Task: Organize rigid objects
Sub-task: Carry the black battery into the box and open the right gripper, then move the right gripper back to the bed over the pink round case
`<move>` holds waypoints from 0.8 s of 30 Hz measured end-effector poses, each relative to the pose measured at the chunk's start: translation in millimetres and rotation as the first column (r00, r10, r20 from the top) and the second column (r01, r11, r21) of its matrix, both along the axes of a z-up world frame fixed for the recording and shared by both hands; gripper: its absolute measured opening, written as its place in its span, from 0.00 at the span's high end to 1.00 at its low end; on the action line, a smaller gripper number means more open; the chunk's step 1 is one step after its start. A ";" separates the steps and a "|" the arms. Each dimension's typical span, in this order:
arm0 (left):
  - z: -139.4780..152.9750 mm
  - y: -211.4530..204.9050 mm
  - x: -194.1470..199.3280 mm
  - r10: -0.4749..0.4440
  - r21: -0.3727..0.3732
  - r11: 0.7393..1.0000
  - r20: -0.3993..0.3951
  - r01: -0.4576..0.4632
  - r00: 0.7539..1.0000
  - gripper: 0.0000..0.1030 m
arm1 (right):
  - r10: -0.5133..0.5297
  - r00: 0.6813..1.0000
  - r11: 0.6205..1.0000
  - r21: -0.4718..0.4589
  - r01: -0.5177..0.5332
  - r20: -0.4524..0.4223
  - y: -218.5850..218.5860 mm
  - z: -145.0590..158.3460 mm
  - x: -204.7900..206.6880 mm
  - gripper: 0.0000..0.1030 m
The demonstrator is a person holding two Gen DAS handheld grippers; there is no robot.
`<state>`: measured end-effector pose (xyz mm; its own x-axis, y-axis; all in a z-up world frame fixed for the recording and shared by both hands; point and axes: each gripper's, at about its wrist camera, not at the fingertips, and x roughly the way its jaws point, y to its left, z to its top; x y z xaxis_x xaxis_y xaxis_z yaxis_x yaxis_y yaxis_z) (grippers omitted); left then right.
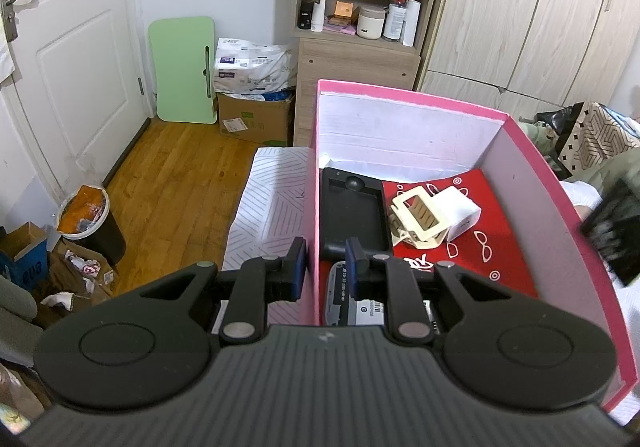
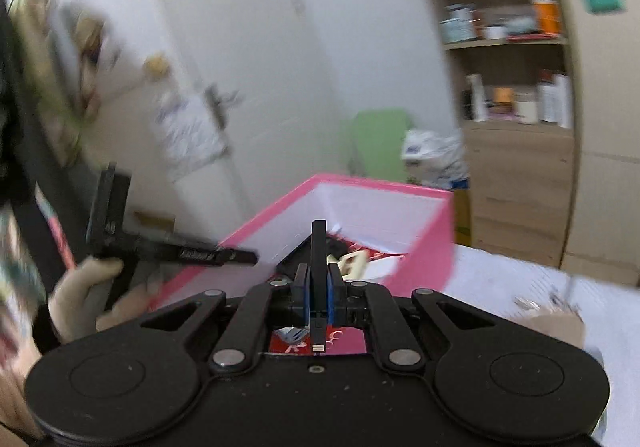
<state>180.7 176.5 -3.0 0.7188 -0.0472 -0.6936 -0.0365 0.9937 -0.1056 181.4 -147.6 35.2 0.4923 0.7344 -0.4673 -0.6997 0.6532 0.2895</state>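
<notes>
L gripper [image 1: 325,267] is clamped on the near-left wall of the pink box [image 1: 560,215], one blue pad outside the wall, one inside, jaws narrow. The box is open-topped w/ pale inner walls and a red liner printed w/ white glasses shapes.

Inside the box, L wrist view: black phone-shaped case [image 1: 356,215] lies flat at approx 11 o'clock from the gripper, along the left wall. Cream hair claw clip [image 1: 418,217] at approx 1 o'clock, touching a white charger block [image 1: 460,217] just to its right. A grey-white device w/ labels [image 1: 340,303] sits right under the inner pad.

R gripper [image 2: 319,295] holds a thin flat black slab [image 2: 319,259] edge-on btwn its blue pads, jaws nearly closed on it; the slab stands upright, above the box's near end. R wrist view is blurred.

At 9 o'clock in that view, a hand [image 2: 86,295] grips the handle of the other tool. Same slab appears blurred at the 3 o'clock edge of the L view.
</notes>
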 end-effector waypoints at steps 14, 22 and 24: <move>0.0 -2.1 -0.8 0.000 0.020 1.000 0.014 0.000 1.000 0.83 | 0.197 0.979 0.775 -0.619 -0.127 0.046 134.7 -49.8 43.2 0.90; -1.0 2.2 -0.9 0.000 -0.007 1.000 0.018 0.000 1.000 0.83 | 0.115 0.966 0.826 -0.518 -0.221 -0.230 144.9 -53.9 63.2 0.89; -1.2 1.5 -0.7 0.001 0.003 1.000 0.020 -0.001 1.000 0.83 | 0.095 0.958 0.849 -0.482 -0.219 -0.269 147.0 -55.2 66.2 0.89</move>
<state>180.0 177.9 -4.2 0.7326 -0.0450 -0.6791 -0.0352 0.9940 -0.1037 247.5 -0.7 -20.0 0.2254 0.4268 -0.8758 -0.7611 0.6383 0.1151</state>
